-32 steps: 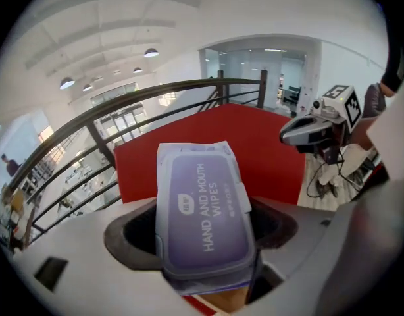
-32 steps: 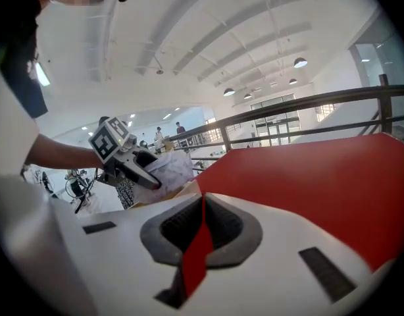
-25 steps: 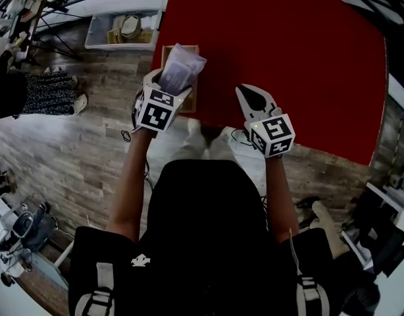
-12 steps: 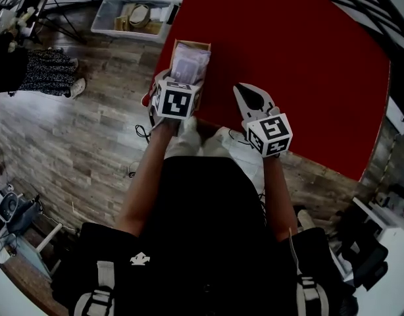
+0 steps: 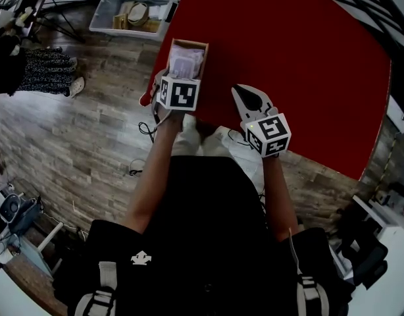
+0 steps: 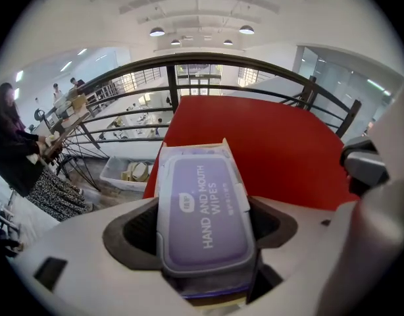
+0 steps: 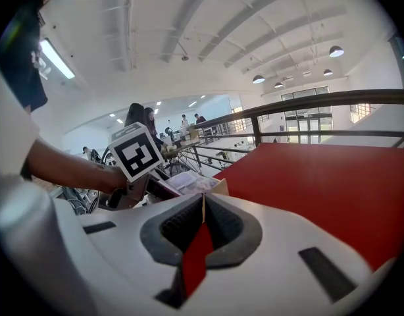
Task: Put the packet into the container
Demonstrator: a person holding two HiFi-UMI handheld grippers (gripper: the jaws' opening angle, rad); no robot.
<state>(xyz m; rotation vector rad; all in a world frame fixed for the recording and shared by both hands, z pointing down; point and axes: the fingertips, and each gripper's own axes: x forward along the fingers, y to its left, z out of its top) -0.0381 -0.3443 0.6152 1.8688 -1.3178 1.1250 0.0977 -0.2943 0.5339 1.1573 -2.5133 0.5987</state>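
Observation:
A purple packet point(image 5: 185, 62) of hand and mouth wipes sits between the jaws of my left gripper point(image 5: 183, 72), which is shut on it. The packet reaches down into a small open cardboard box point(image 5: 191, 43) at the left edge of the red table point(image 5: 287, 45). In the left gripper view the packet point(image 6: 203, 206) fills the gap between the jaws, with the box's flap point(image 6: 225, 145) just beyond. My right gripper point(image 5: 249, 99) hovers over the table's near edge, shut and empty. From the right gripper view the box point(image 7: 220, 187) and packet point(image 7: 187, 182) show to the left.
A clear plastic bin point(image 5: 131, 15) with odds and ends stands on the wooden floor left of the table. A black railing point(image 6: 208, 61) runs behind the table. A person in a patterned skirt point(image 5: 41, 81) stands at far left.
My left gripper has carried the packet forward and lowered it from above the box into the box's opening. The right gripper has stayed about where it was.

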